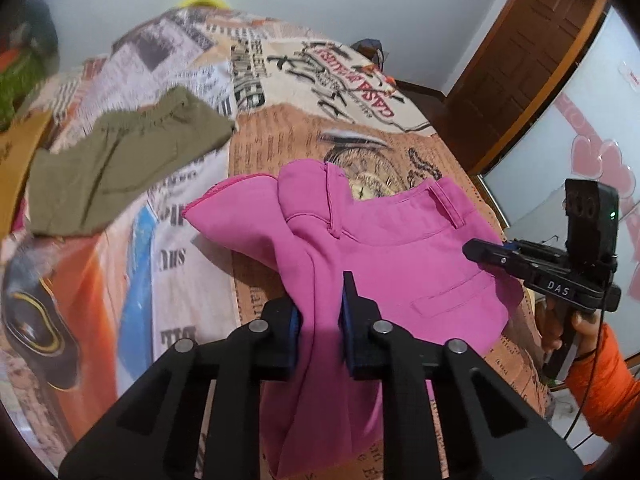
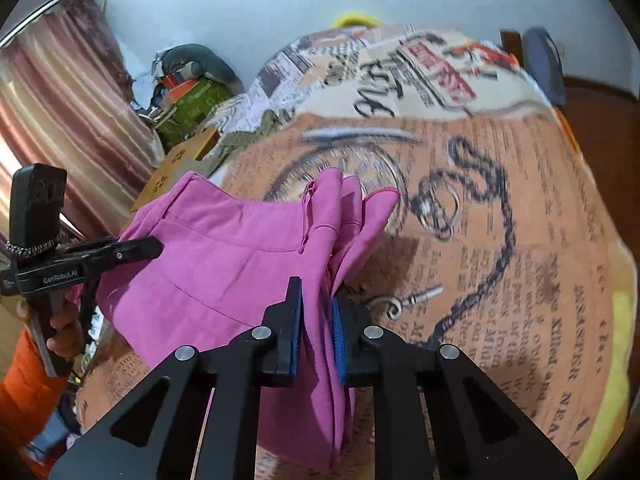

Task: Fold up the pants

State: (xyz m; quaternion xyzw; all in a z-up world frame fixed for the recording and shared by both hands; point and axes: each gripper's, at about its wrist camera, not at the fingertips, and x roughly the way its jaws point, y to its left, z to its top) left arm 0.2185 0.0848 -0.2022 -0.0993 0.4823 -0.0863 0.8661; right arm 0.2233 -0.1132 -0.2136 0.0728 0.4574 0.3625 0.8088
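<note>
On the bed's newsprint-patterned cover (image 1: 280, 148), the left gripper (image 1: 320, 328) and right gripper (image 2: 318, 332) each pinch the pink pants (image 1: 384, 248), olive pants (image 1: 120, 160) lying farther left.

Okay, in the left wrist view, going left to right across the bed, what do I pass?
Olive green pants → pink pants, pinched in the left tongs → right tongs at the pink pants' far edge → hand in an orange sleeve.
</note>
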